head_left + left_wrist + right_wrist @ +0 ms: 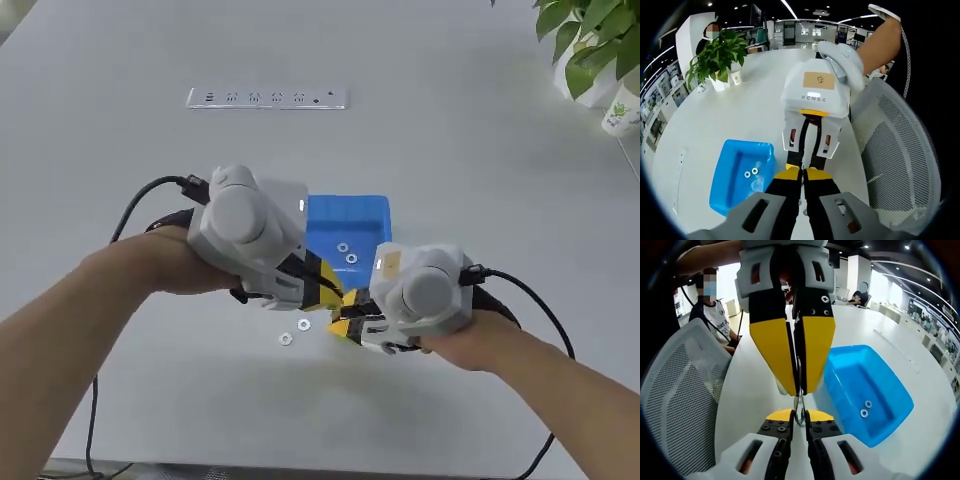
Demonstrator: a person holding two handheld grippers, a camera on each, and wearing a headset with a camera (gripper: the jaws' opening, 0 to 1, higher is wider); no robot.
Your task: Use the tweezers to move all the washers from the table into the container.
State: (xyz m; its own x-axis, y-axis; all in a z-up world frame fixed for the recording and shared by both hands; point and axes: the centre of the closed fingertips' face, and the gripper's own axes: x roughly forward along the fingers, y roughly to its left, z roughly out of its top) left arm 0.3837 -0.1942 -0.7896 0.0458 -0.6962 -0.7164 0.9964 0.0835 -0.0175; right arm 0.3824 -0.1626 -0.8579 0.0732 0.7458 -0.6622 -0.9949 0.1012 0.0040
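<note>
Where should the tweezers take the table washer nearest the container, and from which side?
On the washer, probably the rim: one tweezers tip in the hole, one outside, coming from above. It lies flat on the table, so its thin edge offers little from the side.

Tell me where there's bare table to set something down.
Free: the wide stretch between the power strip and the blue container, and the table right of the container toward the plant. Crowded: in front of the container, where the left gripper and right gripper meet on the tweezers beside two loose washers.
</note>
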